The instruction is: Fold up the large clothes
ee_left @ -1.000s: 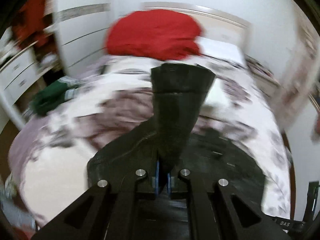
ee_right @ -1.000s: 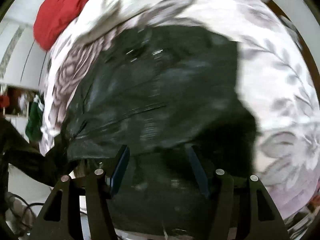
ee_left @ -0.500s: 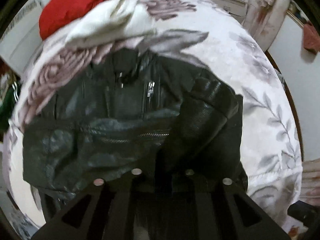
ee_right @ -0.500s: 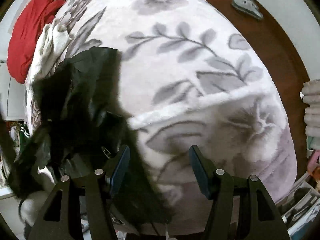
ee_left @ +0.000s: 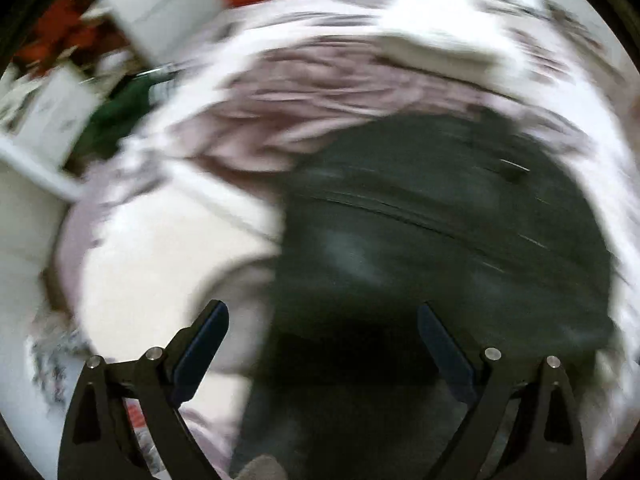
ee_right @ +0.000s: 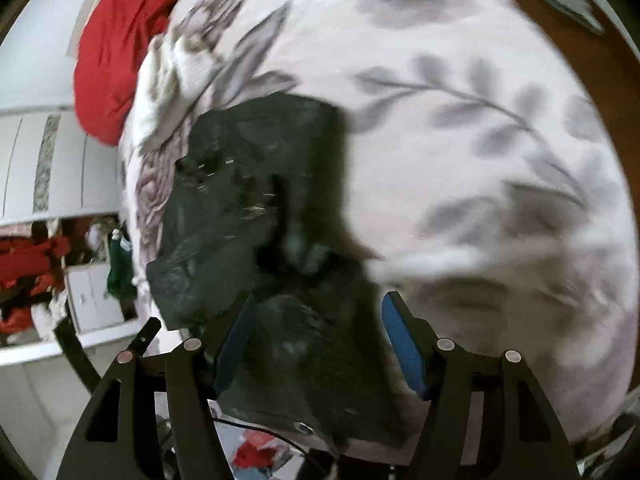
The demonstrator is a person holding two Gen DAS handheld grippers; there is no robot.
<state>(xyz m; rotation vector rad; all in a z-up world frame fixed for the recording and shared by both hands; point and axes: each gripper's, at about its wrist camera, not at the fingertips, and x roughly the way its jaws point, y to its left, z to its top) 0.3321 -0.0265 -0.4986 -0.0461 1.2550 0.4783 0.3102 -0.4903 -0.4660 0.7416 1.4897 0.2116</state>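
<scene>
A black leather jacket [ee_left: 440,240] lies bunched on the floral bedspread [ee_left: 168,264]; it also shows in the right wrist view [ee_right: 256,208]. My left gripper [ee_left: 322,320] is open and holds nothing, with the jacket's near edge below and between its fingers. The left wrist view is blurred by motion. My right gripper [ee_right: 316,312] is open over the jacket's near end at the bed's edge, with leather lying between its blue pads [ee_right: 402,344]. I cannot tell whether the pads touch it.
A red blanket [ee_right: 116,60] and a white cloth [ee_right: 168,68] lie at the head of the bed. A green garment [ee_left: 120,116] sits off the bed's left side near white drawers [ee_right: 100,296]. Bare floral bedspread [ee_right: 480,140] stretches to the right of the jacket.
My left gripper has opened and let go of the jacket sleeve it held a second ago. The jacket now lies on the bed. Both cameras have swung; the right gripper stayed open.
</scene>
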